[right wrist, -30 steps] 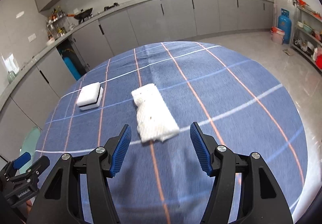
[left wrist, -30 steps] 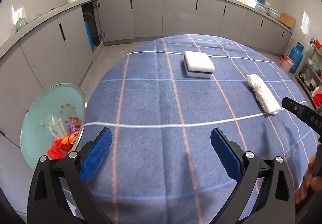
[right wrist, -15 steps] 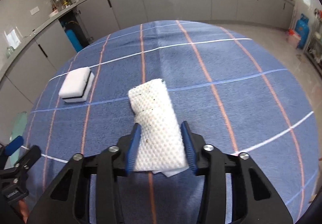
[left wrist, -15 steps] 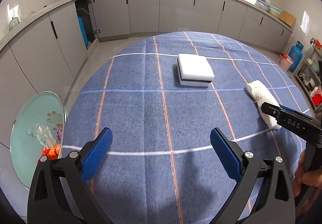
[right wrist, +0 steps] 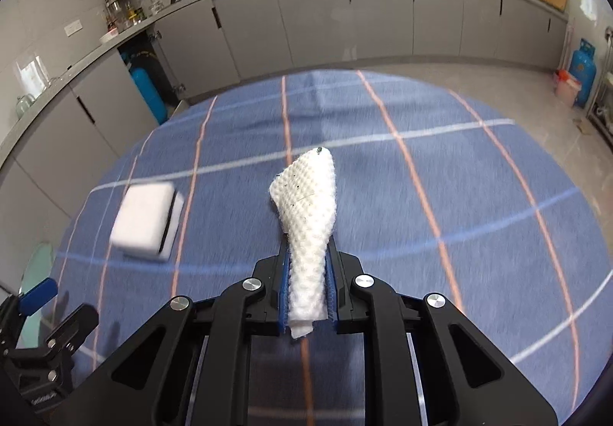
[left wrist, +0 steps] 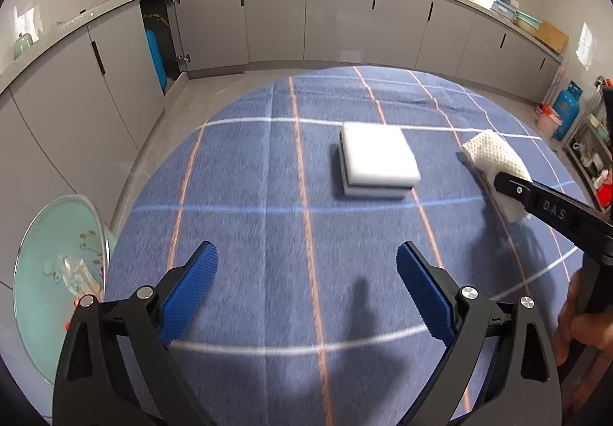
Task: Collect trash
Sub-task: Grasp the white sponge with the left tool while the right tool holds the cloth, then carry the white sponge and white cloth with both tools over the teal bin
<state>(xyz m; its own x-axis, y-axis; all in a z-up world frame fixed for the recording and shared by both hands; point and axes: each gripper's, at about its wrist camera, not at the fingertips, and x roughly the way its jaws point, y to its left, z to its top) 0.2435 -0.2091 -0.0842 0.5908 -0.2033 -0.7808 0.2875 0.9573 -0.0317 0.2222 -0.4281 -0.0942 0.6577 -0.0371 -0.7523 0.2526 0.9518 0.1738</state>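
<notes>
My right gripper [right wrist: 308,272] is shut on a white textured paper towel [right wrist: 308,203], which sticks up and forward from between the blue pads, lifted off the blue checked tablecloth [right wrist: 440,196]. In the left wrist view the towel [left wrist: 494,156] shows at the right, held by the right gripper [left wrist: 505,182]. My left gripper [left wrist: 306,288] is open and empty above the near part of the table. A pale green bin [left wrist: 42,272] holding trash stands on the floor at the left of the table.
A white sponge block with a dark layer [left wrist: 377,161] lies on the cloth mid-table; it also shows in the right wrist view [right wrist: 147,221]. Grey kitchen cabinets [left wrist: 276,16] run along the far walls. A blue gas cylinder [right wrist: 582,71] stands at the right.
My right gripper has closed fully on the paper towel and lifted it off the cloth. My left gripper has moved forward over the table, so the bin has slid toward the left edge of its view.
</notes>
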